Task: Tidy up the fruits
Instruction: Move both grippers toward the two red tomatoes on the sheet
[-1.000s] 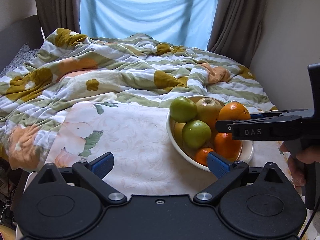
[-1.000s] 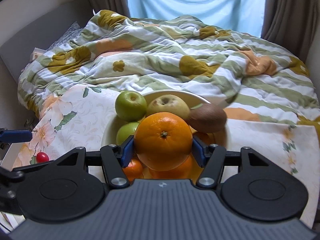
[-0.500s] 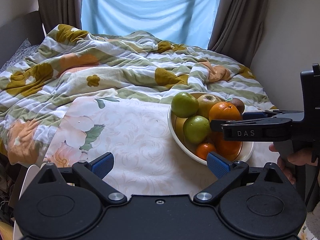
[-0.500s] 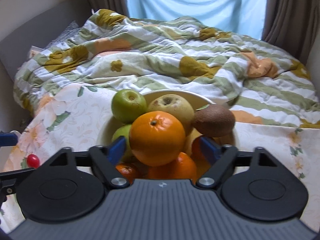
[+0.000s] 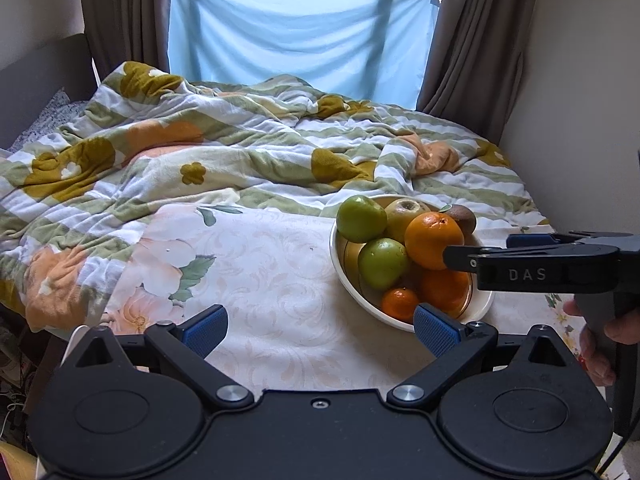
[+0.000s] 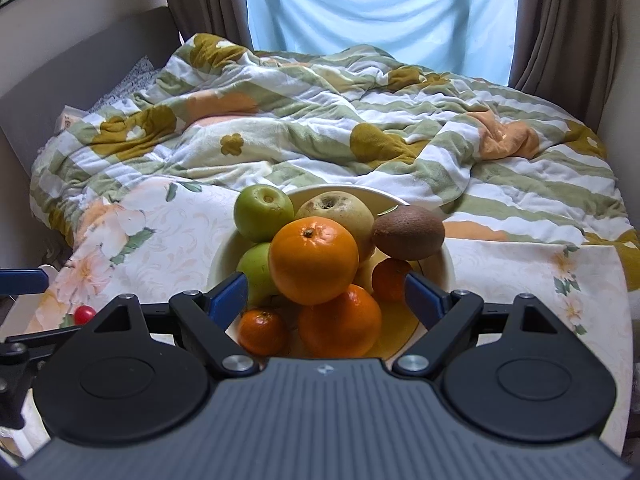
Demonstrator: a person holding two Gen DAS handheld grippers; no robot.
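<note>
Released a second ago, the large round orange (image 6: pixel 313 260) now sits on top of the fruit pile, and the right gripper (image 6: pixel 325 294) has spread its blue-padded fingers wide and drawn back so that neither pad touches it. Its jaws stand fully apart with nothing pressed between them, framing the near side of the cream ceramic bowl (image 6: pixel 447 268). That bowl rests on a pale floral tablecloth (image 6: pixel 172 236) at the foot of a rumpled green-striped flowered quilt (image 6: pixel 320 128).

Behind the big orange lie a green apple (image 6: pixel 263 213), a yellowish apple (image 6: pixel 340 210) and a brown fuzzy kiwi (image 6: pixel 408 232); a second green apple (image 6: pixel 256 272) sits lower at the left. In front are another orange (image 6: pixel 340 320) and two small tangerines (image 6: pixel 262 330).

From the left wrist view, the left gripper (image 5: pixel 318 330) hovers over bare tablecloth left of the bowl (image 5: pixel 340 268), its blue pads wide apart and empty. The right tool's black finger crosses in front of the orange (image 5: pixel 430 238), and a person's hand (image 5: pixel 600 340) grips its handle. A small red round thing (image 6: pixel 85 313) lies at the cloth's left edge.
</note>
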